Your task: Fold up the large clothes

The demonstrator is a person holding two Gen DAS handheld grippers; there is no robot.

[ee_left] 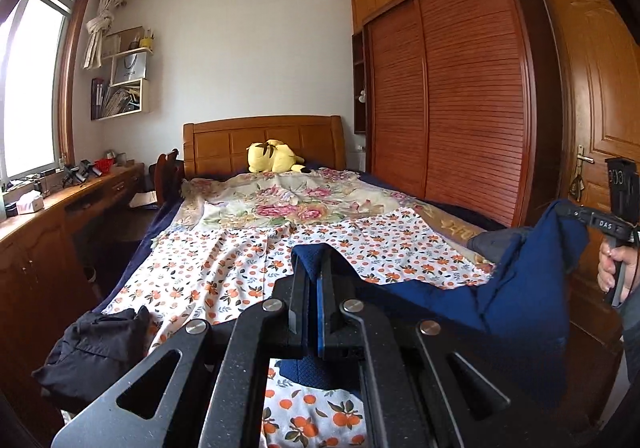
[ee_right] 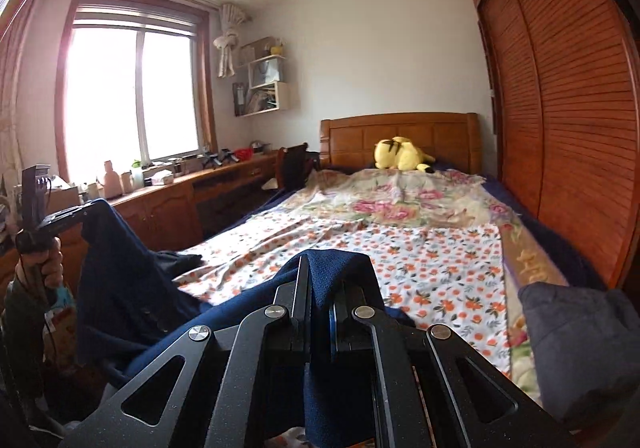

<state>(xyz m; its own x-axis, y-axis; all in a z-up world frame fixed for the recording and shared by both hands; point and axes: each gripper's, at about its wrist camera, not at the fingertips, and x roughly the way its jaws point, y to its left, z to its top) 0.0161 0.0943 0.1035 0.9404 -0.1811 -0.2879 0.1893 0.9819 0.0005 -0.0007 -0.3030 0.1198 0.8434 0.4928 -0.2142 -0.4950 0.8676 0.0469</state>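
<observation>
A large navy blue garment hangs stretched between both grippers above the near end of the bed. In the left wrist view my left gripper is shut on one bunched edge of it. At the right edge of that view my right gripper, held by a hand, pinches another part. In the right wrist view the right gripper is shut on navy cloth that drapes over its fingertips. There the garment sags down to the left gripper at the far left.
The bed carries an orange-print sheet, a floral blanket and a yellow plush toy. A black garment lies at its near left corner and a grey one at the right. A slatted wardrobe and a desk flank the bed.
</observation>
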